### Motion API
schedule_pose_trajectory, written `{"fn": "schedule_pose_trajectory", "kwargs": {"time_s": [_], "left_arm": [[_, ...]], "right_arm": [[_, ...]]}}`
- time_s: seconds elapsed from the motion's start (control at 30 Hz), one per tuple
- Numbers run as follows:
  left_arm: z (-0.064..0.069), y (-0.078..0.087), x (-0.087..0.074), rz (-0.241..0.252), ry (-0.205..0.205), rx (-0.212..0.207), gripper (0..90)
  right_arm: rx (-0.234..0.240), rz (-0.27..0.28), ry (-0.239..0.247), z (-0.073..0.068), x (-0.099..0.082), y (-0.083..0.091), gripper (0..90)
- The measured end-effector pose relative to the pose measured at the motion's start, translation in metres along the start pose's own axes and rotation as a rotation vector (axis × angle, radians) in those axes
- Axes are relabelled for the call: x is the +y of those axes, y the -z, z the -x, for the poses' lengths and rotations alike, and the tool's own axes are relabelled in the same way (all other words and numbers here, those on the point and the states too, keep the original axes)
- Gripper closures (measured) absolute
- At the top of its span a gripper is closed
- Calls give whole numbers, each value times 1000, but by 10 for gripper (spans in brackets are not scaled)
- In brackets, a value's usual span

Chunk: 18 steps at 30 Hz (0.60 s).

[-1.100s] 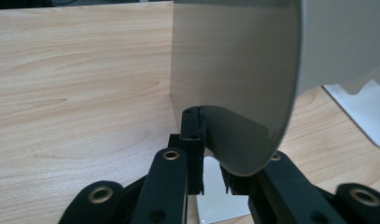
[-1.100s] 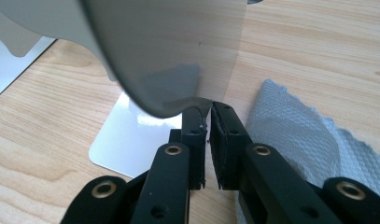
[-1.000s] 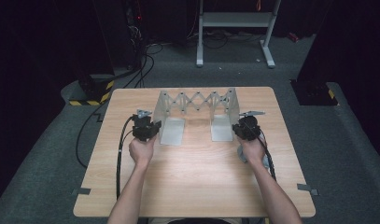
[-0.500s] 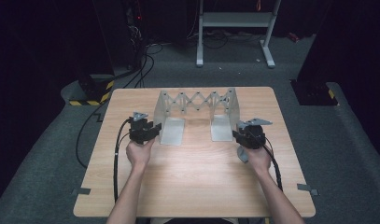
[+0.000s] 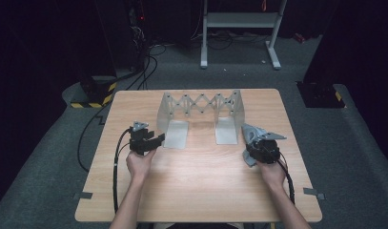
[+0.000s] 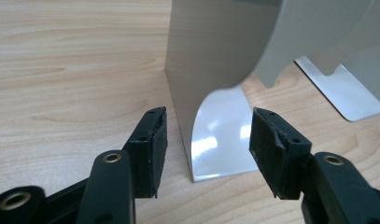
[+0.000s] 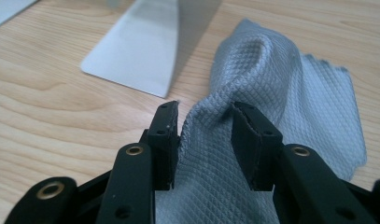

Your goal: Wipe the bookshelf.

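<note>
Sitting near the back of the wooden worktop is a silver metal rack with a scissor-lattice back and two flat feet pointing toward the person. The left claw is hovering just beside the rack's left foot; in the left gripper view that claw is standing parted, its jaws having just been opening, with the edge of the metal foot lying between the pads but neither pad pressing on it. The right claw is sitting near the rack's right foot, over a grey cloth that is lying crumpled on the worktop just beside that foot. In the right gripper view the right claw is also partly spread, its jaws having just been opening, and a raised fold of the waffle-textured cloth is standing between the pads, brushing the left pad while a gap is showing at the other.
</note>
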<state>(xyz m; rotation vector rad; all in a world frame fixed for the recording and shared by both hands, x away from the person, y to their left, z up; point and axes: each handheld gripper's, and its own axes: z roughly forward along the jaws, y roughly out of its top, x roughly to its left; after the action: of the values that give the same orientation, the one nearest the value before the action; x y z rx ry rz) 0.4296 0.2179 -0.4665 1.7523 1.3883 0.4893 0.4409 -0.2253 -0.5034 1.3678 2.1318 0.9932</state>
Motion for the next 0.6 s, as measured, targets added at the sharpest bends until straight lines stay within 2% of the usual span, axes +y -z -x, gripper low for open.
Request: {"fn": "schedule_pose_trajectory", "kwargs": {"time_s": [0.1,0.33,0.4,0.5,0.6], "left_arm": [[1,1,-5,-1,6,-6,461],[0,5,-15,-12,-12,-2,450],[0,4,-19,-11,-3,-1,447],[-1,5,-24,-17,-4,2,444],[-2,6,-29,-22,-2,1,437]], "right_arm": [[-23,-6,-8,7,-2,-3,621],[-82,-11,-46,26,-3,-7,620],[-94,-8,-57,30,-3,-6,612],[-95,7,-71,31,-3,-2,592],[-83,43,-74,28,-4,7,574]]}}
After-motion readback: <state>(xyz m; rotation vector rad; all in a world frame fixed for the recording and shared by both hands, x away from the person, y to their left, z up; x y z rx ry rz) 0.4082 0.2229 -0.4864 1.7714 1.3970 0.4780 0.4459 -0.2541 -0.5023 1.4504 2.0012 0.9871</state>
